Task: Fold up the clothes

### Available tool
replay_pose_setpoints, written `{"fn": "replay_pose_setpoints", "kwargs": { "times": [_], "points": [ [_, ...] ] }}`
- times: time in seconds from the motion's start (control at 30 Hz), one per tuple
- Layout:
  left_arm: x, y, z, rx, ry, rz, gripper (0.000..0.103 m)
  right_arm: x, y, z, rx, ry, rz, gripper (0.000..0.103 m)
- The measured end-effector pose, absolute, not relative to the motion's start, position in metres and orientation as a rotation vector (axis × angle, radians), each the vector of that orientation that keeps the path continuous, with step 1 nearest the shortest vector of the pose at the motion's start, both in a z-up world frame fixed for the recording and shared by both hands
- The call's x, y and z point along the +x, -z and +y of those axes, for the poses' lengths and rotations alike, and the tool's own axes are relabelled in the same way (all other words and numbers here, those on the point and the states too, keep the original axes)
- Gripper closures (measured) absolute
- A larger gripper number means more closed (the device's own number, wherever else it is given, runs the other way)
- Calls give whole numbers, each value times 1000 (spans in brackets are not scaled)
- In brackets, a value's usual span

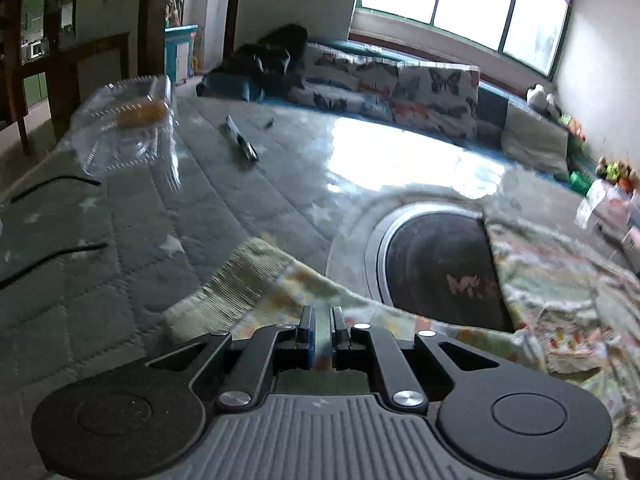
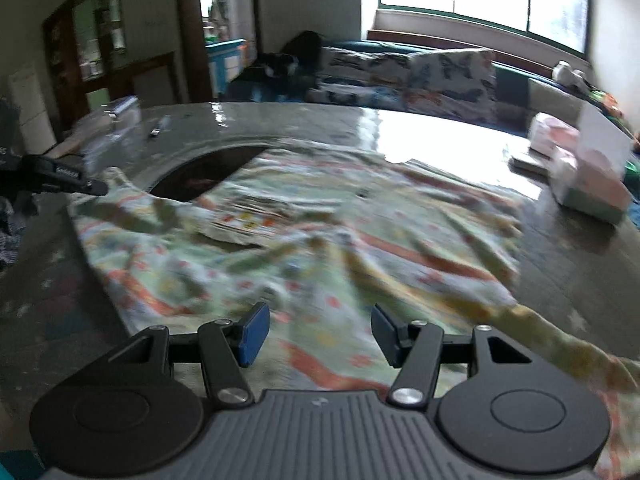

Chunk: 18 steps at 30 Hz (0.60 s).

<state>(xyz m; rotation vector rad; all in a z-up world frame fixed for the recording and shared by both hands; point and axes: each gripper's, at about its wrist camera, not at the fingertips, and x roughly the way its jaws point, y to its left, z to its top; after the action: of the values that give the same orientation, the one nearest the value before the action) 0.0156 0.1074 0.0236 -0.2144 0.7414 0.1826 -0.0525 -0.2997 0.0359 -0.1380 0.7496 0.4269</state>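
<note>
Left gripper (image 1: pixel 322 334) pinching garment (image 2: pixel 304 248) edge, thin bite, tug could slip it. Right gripper (image 2: pixel 318 334) wide, empty; cloth may bunch over worktop (image 2: pixel 440 128) hole.

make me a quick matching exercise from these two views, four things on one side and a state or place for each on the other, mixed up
Things:
1. left gripper
2. right gripper
3. clear plastic box
4. patterned garment

States or places:
A. fingers wide apart above the cloth
B. spread over the table, partly covering the dark round inset
C. fingers closed on a cloth edge
D. far left of the table, something orange inside

Pairs: 1-C, 2-A, 3-D, 4-B
</note>
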Motion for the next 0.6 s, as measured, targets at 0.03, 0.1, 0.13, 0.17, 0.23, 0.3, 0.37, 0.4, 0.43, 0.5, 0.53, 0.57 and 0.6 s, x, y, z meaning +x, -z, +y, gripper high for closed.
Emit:
{"fn": "replay_pose_setpoints", "kwargs": {
  "times": [0.03, 0.1, 0.13, 0.17, 0.23, 0.3, 0.37, 0.4, 0.43, 0.5, 0.53, 0.57, 0.6],
  "points": [
    [19, -20, 106, -199, -189, 746, 95, -51, -34, -305, -137, -409, 754, 45],
    [22, -18, 106, -169, -209, 738, 95, -49, -29, -312, -126, -388, 769, 45],
    [24, -18, 107, -160, -216, 736, 95, -48, -27, -315, -121, -381, 776, 45],
    [26, -17, 110, -163, -221, 734, 95, -49, -25, -318, -121, -376, 780, 45],
    [28, -16, 115, -156, -239, 727, 93, -49, -20, -321, -123, -371, 792, 45],
    [30, -15, 119, -146, -253, 718, 93, -50, -17, -323, -124, -368, 796, 45],
    [31, -14, 122, -139, -261, 712, 93, -50, -17, -325, -127, -371, 796, 45],
    [33, -15, 121, -138, -263, 717, 93, -51, -17, -326, -129, -372, 795, 45],
    [34, -16, 120, -130, -266, 723, 93, -51, -17, -326, -130, -374, 795, 45],
    [36, -19, 118, -133, -264, 736, 92, -49, -20, -329, -125, -370, 796, 45],
    [36, -21, 117, -140, -257, 742, 91, -49, -22, -331, -120, -366, 793, 45],
    [36, -23, 114, -152, -242, 745, 91, -48, -24, -333, -117, -359, 788, 45],
    [35, -25, 111, -159, -224, 747, 91, -48, -28, -336, -110, -355, 781, 45]
  ]
}}
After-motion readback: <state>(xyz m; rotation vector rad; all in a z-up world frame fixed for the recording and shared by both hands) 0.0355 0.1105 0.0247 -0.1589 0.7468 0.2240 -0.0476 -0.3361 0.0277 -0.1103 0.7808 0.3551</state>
